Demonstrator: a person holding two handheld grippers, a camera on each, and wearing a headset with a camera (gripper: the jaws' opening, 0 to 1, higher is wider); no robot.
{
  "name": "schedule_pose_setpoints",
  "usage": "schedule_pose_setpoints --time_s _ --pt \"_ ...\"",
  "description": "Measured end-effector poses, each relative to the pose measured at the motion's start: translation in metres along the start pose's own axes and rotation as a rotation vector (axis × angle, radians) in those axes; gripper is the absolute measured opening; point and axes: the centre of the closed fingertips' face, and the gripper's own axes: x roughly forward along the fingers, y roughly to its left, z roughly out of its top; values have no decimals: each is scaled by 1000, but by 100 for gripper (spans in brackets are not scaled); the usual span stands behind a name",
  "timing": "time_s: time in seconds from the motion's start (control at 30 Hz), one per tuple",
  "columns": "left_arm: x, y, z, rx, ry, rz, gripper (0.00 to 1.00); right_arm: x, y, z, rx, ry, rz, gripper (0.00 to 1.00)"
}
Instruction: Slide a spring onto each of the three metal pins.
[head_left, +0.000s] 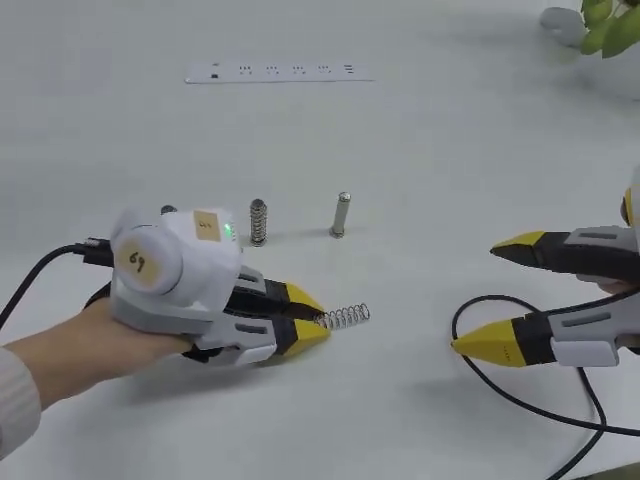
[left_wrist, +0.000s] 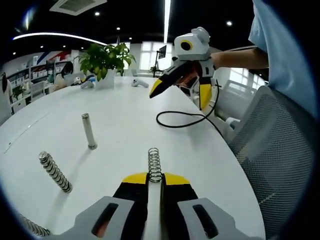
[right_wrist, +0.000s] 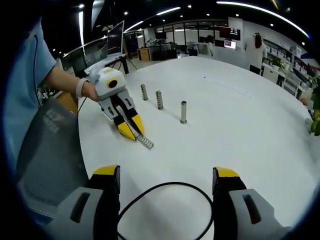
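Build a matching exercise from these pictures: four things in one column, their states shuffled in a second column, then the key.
Things
1. left gripper
2. right gripper
3. middle pin of the row
4. pin at the row's right end, head view

States
A. bare, nothing on it
B. shut on one end of the loose spring
C. carries a fitted spring
D. open, holding nothing

Pairs: 1-B, 2-D, 3-C, 4-A.
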Motion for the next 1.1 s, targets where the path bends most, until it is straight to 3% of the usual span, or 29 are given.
schedule_pose_setpoints --time_s 0.3,0.67,0.83,1.1 --pt "-8 0 7 7 -13 9 2 -1 1 5 -8 -4 6 73" --pt "-30 -8 29 17 -65 10 2 -2 6 30 -42 -41 25 70" --pt "-41 -9 34 30 -67 15 2 3 15 44 -38 -68 68 66" --pt "-58 -11 41 44 -74 33 2 16 34 58 -84 -62 145 61"
